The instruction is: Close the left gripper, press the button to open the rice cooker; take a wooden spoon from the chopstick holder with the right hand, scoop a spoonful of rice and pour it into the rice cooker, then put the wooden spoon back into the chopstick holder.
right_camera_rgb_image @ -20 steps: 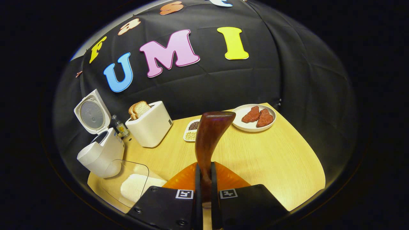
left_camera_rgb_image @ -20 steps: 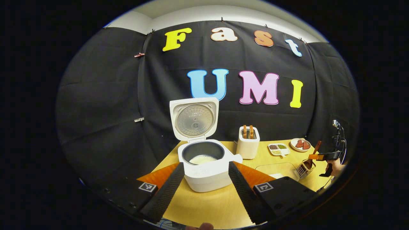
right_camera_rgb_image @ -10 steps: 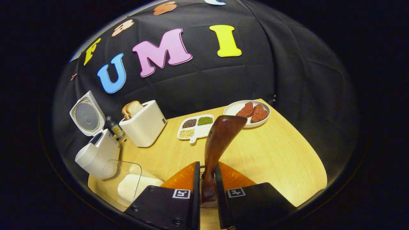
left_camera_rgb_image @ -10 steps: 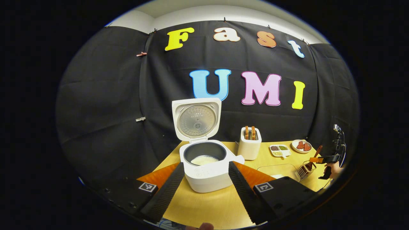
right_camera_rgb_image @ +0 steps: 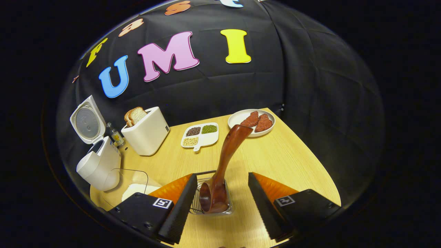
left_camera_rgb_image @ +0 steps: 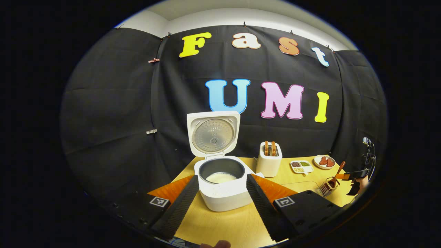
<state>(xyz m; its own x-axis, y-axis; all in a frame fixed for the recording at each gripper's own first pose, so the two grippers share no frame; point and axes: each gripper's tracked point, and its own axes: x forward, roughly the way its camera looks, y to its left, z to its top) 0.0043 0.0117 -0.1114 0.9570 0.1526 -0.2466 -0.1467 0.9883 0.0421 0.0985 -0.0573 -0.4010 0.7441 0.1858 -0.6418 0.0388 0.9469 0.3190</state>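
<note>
The white rice cooker (left_camera_rgb_image: 224, 193) stands with its lid (left_camera_rgb_image: 213, 134) up and rice in the dark pot. It sits straight ahead of my left gripper (left_camera_rgb_image: 220, 203), whose fingers are spread wide and hold nothing. In the right gripper view the rice cooker (right_camera_rgb_image: 98, 165) is at the far left. The brown wooden spoon (right_camera_rgb_image: 224, 162) stands bowl-down in the wire chopstick holder (right_camera_rgb_image: 206, 203), handle leaning up and away. My right gripper (right_camera_rgb_image: 220, 203) is open, its fingers either side of the holder and off the spoon. In the left gripper view the chopstick holder (left_camera_rgb_image: 327, 187) is at the right.
A clear container of rice (right_camera_rgb_image: 132, 187) lies beside the cooker. Behind stand a white toaster (right_camera_rgb_image: 146, 134) with bread, a small bottle (right_camera_rgb_image: 115, 136), a divided dish of beans (right_camera_rgb_image: 201, 136) and a plate of red meat (right_camera_rgb_image: 253, 122). A hand (left_camera_rgb_image: 358, 184) holds the far gripper.
My right gripper has opened and let go of the wooden spoon, which now rests in the chopstick holder. The right gripper has drawn back. The left gripper has pulled back slightly from the cooker.
</note>
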